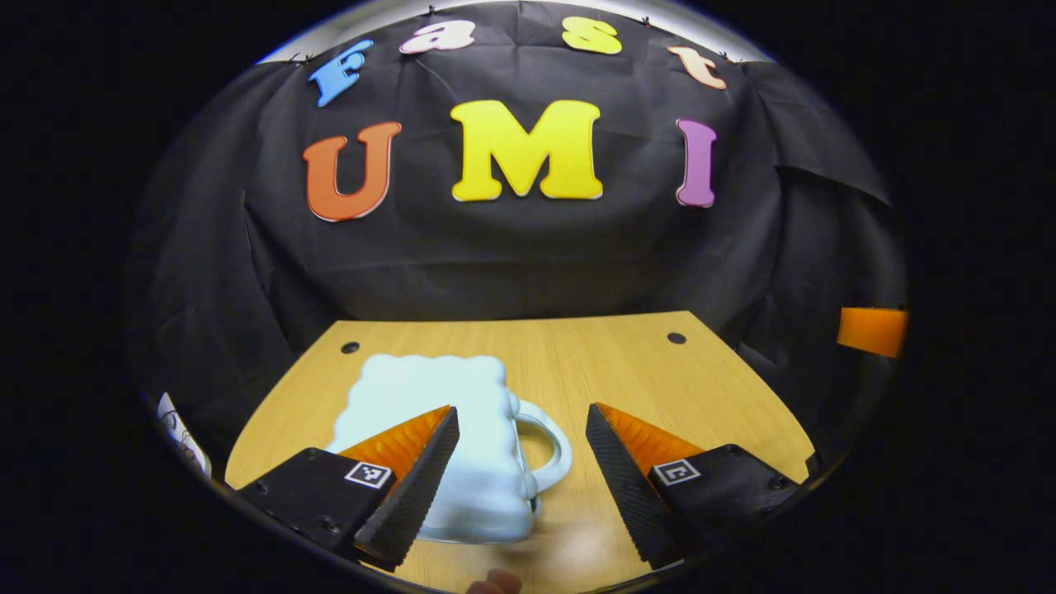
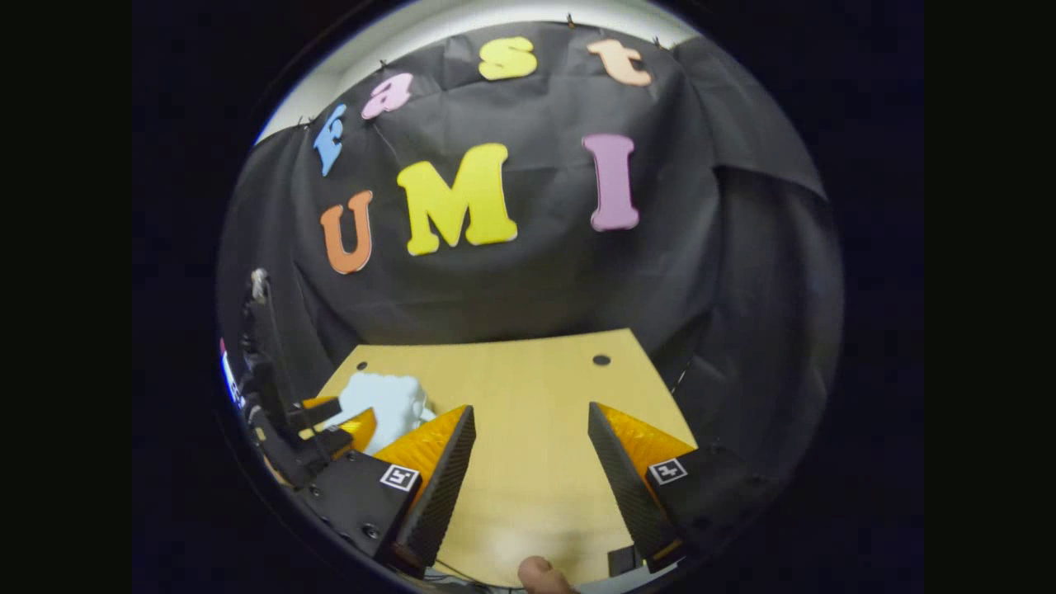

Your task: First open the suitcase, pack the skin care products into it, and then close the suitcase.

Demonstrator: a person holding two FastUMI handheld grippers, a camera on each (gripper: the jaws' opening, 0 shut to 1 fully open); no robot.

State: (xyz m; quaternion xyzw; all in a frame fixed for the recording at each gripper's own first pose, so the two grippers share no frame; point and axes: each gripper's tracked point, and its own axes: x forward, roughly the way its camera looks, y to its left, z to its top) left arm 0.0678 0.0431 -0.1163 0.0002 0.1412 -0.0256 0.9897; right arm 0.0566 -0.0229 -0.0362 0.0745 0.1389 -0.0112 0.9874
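A small pale blue suitcase (image 1: pixel 429 396) lies shut on the wooden table (image 1: pixel 594 355), its curved handle (image 1: pixel 551 441) pointing right. My left gripper (image 1: pixel 521 410) is open just above it, with one finger over the case's near right part and the other over bare wood beyond the handle. In the right gripper view the suitcase (image 2: pixel 386 396) sits at the far left, with the left gripper (image 2: pixel 334 422) in front of it. My right gripper (image 2: pixel 531 407) stands open over bare table (image 2: pixel 528 371), holding nothing.
Two dark holes (image 1: pixel 676 338) (image 1: pixel 350 347) mark the table's far corners. The black cloth wall closes off the back and sides. An orange block (image 1: pixel 870 330) hangs at the far right. A fingertip (image 2: pixel 540 573) shows at the bottom edge.
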